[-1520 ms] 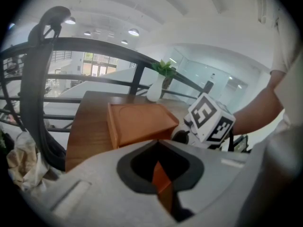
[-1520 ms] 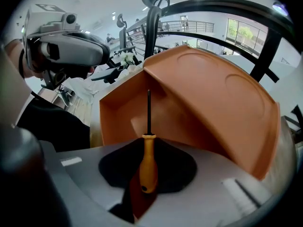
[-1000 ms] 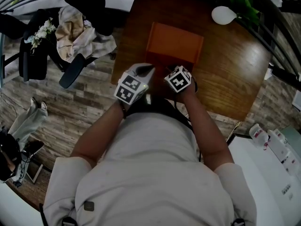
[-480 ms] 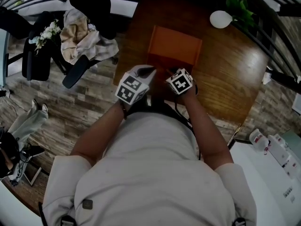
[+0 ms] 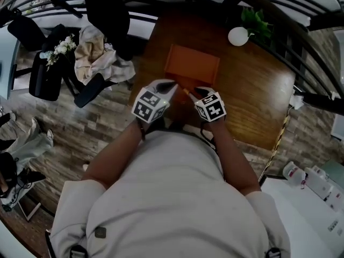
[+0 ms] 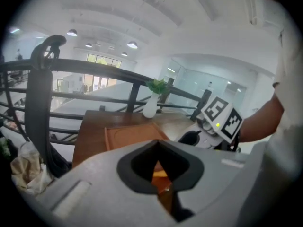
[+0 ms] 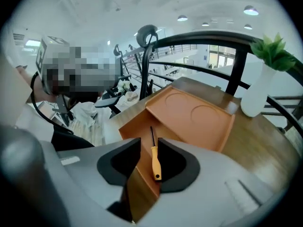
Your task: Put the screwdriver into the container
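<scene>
Currently the grey right gripper [image 7: 149, 143] stands released: its black-padded jaws are wide apart, having just opened fully and then eased slightly inward. In the right gripper view, the slim screwdriver with a yellow-orange handle and dark shaft [image 7: 154, 157] shows between them, close along the right-hand jaw. Neither pad clamps it. The screwdriver lies in the near compartment of the orange rectangular container [image 7: 130, 126], with its shaft pointing toward the top of the frame. Behind that compartment, at frame centre, sits an orange panel with two round recesses [image 7: 194, 117].

The grey left gripper [image 6: 158, 142] is clenched. Its jaw tips meet at frame centre and grip nothing; only an orange surface shows through the hollow behind the tips.

In the head view both grippers sit at frame centre, just below the container, and each carries one marker cube.

Count:
- Two grippers.
- One screwdriver.
- One container.
- One dark brown wooden table [image 5: 252, 95].
- One white vase holding a green plant [image 5: 237, 35], on the table at the upper right of the frame.
</scene>
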`<state>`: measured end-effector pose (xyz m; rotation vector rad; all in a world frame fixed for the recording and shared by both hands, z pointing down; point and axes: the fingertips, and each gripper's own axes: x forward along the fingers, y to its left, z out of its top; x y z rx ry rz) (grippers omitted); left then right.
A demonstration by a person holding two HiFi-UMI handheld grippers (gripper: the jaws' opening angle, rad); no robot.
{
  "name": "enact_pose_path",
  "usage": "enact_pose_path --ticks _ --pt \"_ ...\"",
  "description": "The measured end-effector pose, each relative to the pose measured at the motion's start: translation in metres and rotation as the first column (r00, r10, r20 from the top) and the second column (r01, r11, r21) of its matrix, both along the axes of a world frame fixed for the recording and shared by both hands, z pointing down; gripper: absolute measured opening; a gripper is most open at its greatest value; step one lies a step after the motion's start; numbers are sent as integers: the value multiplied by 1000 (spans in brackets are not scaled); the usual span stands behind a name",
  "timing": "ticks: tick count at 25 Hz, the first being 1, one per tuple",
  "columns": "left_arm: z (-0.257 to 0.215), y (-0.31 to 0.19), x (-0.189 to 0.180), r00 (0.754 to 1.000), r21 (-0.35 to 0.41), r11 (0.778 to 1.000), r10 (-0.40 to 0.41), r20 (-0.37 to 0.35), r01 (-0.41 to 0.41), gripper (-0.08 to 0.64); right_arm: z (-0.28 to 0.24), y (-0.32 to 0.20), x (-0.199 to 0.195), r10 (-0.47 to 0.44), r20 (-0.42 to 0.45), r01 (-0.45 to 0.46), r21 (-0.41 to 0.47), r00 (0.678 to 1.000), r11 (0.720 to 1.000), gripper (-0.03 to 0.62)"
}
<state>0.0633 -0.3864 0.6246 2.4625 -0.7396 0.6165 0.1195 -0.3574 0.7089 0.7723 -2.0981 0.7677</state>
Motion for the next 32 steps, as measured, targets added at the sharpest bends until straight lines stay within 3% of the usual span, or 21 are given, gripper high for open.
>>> enact_pose_path --ticks 8,16,26,32 --pt "-52 7 7 999 74 996 -45 -16 46 3 -85 -5 14 27 105 -42 148 994 988 110" --pt "-66 19 21 997 108 991 -72 -19 73 3 -110 3 35 21 147 -53 217 989 975 95" --pt "-94 55 48 999 177 983 -33 -33 39 3 -187 43 37 -96 287 -40 435 953 900 9" --pt "-147 65 41 993 247 968 -16 -120 45 3 -236 61 34 -96 361 -102 491 927 865 9"
